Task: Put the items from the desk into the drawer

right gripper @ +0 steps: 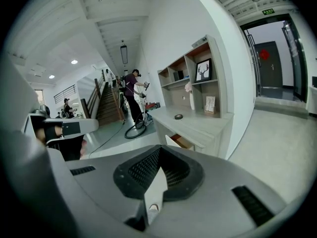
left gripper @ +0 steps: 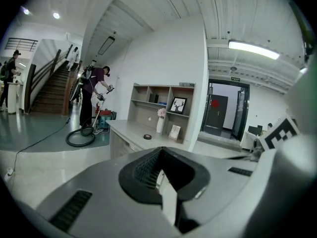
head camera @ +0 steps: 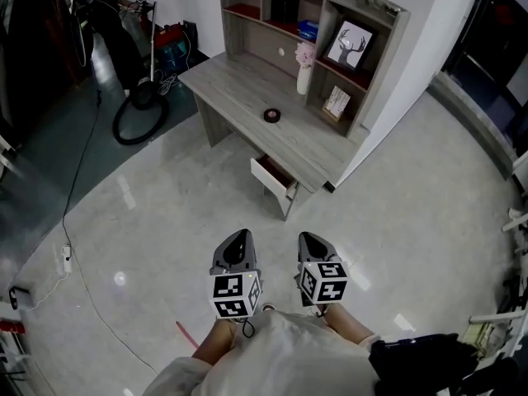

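Bright, even indoor light filled the room. A long white ceiling strip lamp (left gripper: pixel 254 49) glared, the glossy pale grey floor (head camera: pixel 125 195) showed soft streaks, and the grey wooden desk (head camera: pixel 239 89) cast faint shadow. Both gripper views bulged toward black, round edges.

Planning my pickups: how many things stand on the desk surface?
3: a black ring on the open desk; a vase in front of the shelf unit; a card leaning in its bottom compartment. More may be hidden there.
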A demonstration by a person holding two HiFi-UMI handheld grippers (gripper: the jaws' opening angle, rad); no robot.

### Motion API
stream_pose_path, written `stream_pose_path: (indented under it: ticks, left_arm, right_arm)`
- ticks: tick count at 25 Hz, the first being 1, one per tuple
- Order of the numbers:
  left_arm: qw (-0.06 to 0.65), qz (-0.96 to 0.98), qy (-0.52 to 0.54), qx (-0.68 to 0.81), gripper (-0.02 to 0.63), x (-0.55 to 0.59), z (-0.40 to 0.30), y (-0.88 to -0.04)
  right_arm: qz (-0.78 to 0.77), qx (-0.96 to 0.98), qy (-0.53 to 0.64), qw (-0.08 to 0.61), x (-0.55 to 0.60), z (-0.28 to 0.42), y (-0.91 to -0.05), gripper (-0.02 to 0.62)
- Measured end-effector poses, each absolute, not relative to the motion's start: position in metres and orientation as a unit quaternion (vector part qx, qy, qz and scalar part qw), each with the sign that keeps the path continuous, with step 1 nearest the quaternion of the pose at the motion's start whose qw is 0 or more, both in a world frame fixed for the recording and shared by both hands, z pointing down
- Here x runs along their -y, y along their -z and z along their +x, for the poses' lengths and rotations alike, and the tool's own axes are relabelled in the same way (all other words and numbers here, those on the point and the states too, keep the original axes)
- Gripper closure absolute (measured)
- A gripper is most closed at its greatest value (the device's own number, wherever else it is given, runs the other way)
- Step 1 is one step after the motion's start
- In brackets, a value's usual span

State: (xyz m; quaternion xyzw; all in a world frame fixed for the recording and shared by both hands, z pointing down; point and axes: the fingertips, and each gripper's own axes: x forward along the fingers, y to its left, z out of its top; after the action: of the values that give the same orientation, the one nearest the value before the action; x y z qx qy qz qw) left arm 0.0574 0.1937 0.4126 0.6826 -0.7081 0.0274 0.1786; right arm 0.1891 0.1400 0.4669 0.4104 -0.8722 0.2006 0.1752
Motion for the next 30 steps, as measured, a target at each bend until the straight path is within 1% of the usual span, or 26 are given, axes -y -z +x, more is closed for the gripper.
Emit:
stream_pose_path:
  ticks: [8,16,26,30]
  left_arm:
    - [0.183,0.687,-0.035,0.703,0.608,-0.147,0.021,-0.429]
    - [0.178,0.700,-0.031,0.690,0.608,-0.078,-0.023,-0.417]
    - [0.185,0.719,-0.037,0.669,0.609,-0.018,-0.059,-0.417]
    - [0.175,0.731,-0.035,0.659,0.608,0.007,-0.069,-0.410]
  right_arm:
    - [0.441,0.857,-0.210,0.166,-0.095,0.174,-0.478,0.597]
    - [0.467,0.848,-0.192,0.160,-0.038,0.141,-0.461,0.597]
    - [0.475,0.845,-0.190,0.158,0.009,0.093,-0.455,0.597]
    - [0.485,0.840,-0.187,0.157,0.028,0.083,-0.453,0.597]
